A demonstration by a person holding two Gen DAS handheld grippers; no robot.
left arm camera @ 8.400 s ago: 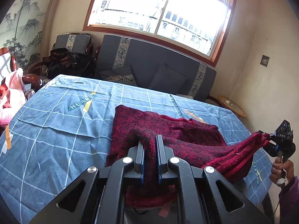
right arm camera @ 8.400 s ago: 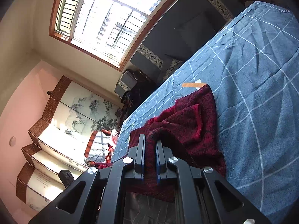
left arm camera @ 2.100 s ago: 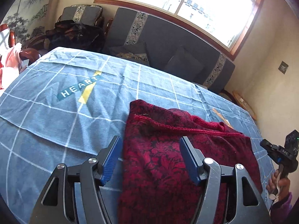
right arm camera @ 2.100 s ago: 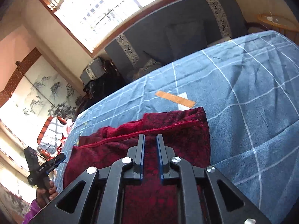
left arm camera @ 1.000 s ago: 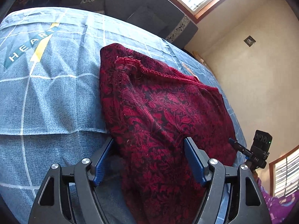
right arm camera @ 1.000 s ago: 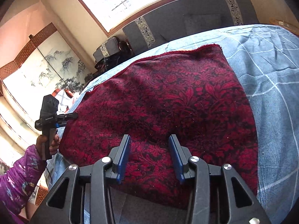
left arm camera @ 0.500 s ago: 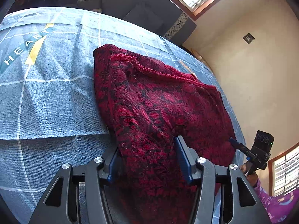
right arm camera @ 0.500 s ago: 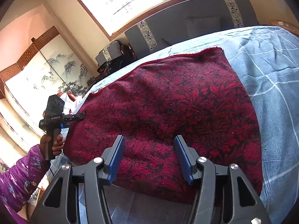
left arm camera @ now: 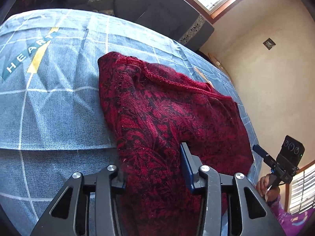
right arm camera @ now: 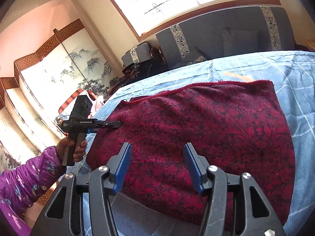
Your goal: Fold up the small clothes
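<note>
On my left wrist view, the left gripper has just been closing, and a raised fold of the red garment bunches between its pads; the right pad presses the cloth, the left pad is buried under it, so I read it as clamped on the near edge. The garment lies on the blue checked cloth covering the table. At the far right I see my right hand with its gripper.

On my right wrist view, the right gripper stands half open above the garment, its blue pads clear of the cloth and holding nothing. The left gripper reaches the garment's left edge, held by the hand in a purple sleeve.
</note>
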